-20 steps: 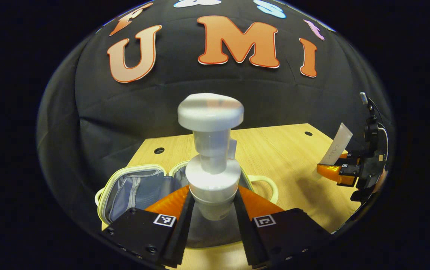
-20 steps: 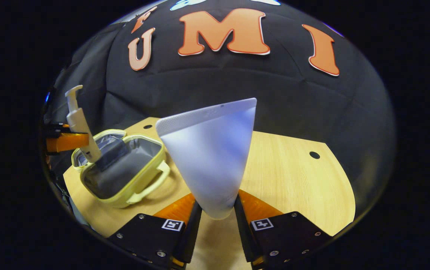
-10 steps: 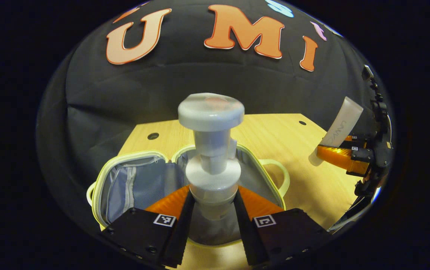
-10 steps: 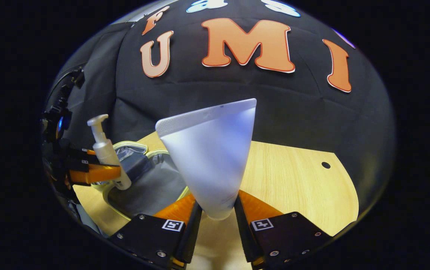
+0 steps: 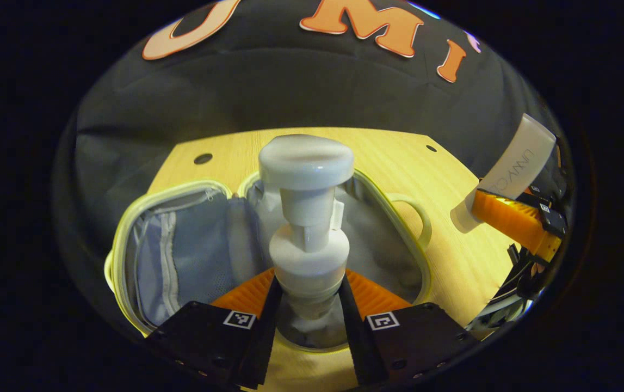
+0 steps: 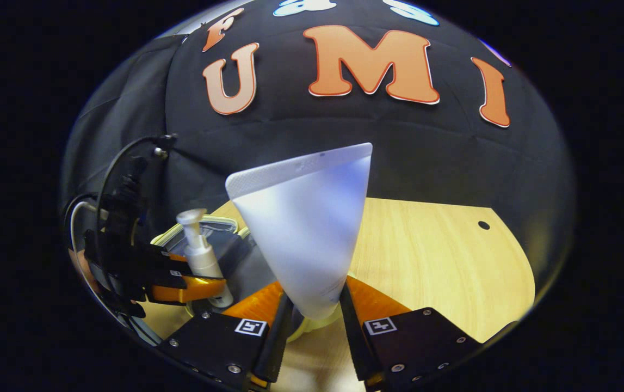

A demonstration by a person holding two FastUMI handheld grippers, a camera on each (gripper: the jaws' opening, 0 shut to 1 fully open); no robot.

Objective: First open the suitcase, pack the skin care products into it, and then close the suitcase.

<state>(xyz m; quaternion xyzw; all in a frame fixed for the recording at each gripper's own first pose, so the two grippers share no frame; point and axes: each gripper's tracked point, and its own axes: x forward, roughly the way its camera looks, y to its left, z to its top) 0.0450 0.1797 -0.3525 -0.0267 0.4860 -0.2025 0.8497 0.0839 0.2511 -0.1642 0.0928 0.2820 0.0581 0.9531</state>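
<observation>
Packing step underway w/ suitcase [image 5: 143, 261] open: pump bottle [image 5: 306, 218] is pinched by left hand-held gripper [image 5: 306, 316] above it, tube [image 6: 306, 239] pinched by right hand-held gripper [image 6: 314, 326]; lowering and release are needed next.

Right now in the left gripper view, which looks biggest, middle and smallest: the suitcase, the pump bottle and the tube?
1. The open suitcase looks biggest.
2. The pump bottle, held in the left gripper; it sits very near the camera, so it looks bigger than it is.
3. The tube, held by the right gripper farther off, looks smallest.

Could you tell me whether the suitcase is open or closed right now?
Open: the suitcase lies spread flat, its grey lining exposed beneath the pump bottle.
</observation>
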